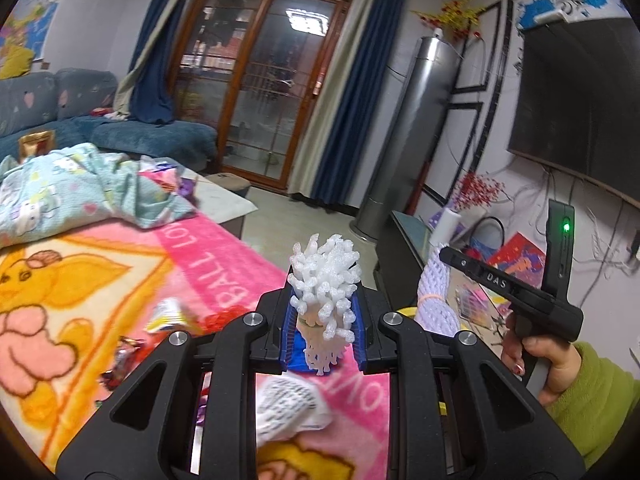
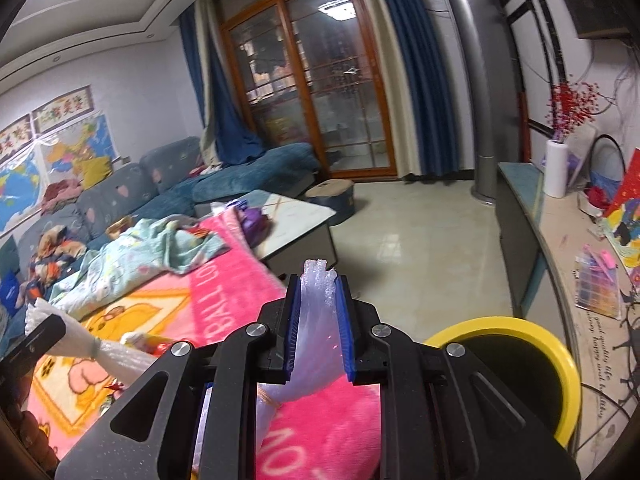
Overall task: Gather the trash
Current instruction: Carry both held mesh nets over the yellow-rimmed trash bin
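My left gripper [image 1: 325, 280] is shut on a white foam fruit net [image 1: 324, 300] that sticks up between its blue pads. In the right wrist view this gripper [image 2: 44, 332] shows at the left edge with the white net [image 2: 108, 356] hanging from it. My right gripper [image 2: 319, 280] is shut on a pale lilac foam net [image 2: 318, 320]. From the left wrist view the right gripper [image 1: 442, 254] is at the right, held by a hand in a green sleeve [image 1: 592, 400], with the lilac net [image 1: 436, 296] below it. A yellow-rimmed bin [image 2: 500, 326] stands just right of the right gripper.
Both grippers hover over a pink blanket [image 1: 224, 248] with a crumpled white paper [image 1: 288, 408] and candy wrappers [image 1: 168, 316] on it. A light blue cloth [image 1: 80, 188] lies further back. A TV cabinet [image 2: 560, 240] runs along the right, a sofa [image 2: 168, 184] on the left, with bare floor [image 2: 420, 232] between.
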`<state>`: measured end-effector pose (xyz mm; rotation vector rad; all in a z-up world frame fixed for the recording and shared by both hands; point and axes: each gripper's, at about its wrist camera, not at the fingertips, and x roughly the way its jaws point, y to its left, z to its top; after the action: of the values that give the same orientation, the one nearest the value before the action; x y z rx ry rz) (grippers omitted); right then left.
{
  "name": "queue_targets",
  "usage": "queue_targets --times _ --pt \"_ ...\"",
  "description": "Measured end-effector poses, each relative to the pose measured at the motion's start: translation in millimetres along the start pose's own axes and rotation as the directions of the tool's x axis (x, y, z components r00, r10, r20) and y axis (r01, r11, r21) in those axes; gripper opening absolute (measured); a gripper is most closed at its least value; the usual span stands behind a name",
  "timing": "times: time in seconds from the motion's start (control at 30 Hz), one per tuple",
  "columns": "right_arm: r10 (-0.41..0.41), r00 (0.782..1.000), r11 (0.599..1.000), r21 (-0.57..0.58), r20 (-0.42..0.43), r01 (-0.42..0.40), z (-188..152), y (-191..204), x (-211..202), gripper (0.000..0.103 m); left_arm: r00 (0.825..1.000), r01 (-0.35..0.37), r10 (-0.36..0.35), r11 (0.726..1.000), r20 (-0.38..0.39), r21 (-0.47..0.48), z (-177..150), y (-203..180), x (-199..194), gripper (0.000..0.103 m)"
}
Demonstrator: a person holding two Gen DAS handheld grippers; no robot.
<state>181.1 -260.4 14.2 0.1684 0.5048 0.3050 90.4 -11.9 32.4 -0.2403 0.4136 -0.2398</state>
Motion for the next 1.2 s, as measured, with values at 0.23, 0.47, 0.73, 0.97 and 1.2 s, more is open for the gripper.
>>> queue_targets --times 0.23,0.47,0.73,0.97,1.2 --pt "-0.079 0.996 0.996 0.051 0.036 0.077 4 -39 -13 0.017 0.998 0.053 -0.052 0.998 -0.032 0.043 -2 -29 23 0.016" --pt "-0.171 0.983 0.982 0.094 0.068 0.164 9 -75 -23 0.017 0.993 0.106 -0.102 0.992 -0.062 0.068 -4 -55 47 0.016" --pt "-0.289 0.951 0.957 0.078 0.112 0.281 6 -105 -34 0.017 0.983 0.166 -0.156 0.981 -0.099 0.102 -12 -85 70 0.016" --pt "-0.372 0.921 0.928 0.061 0.114 0.367 -3 -134 -31 0.017 0.97 0.219 -0.201 0.968 -0.139 0.125 -24 -111 91 0.016" --pt "-0.426 0.9 0.904 0.058 0.089 0.423 -16 -160 -21 0.017 0.953 0.266 -0.239 0.954 -0.187 0.135 -38 -130 113 0.016"
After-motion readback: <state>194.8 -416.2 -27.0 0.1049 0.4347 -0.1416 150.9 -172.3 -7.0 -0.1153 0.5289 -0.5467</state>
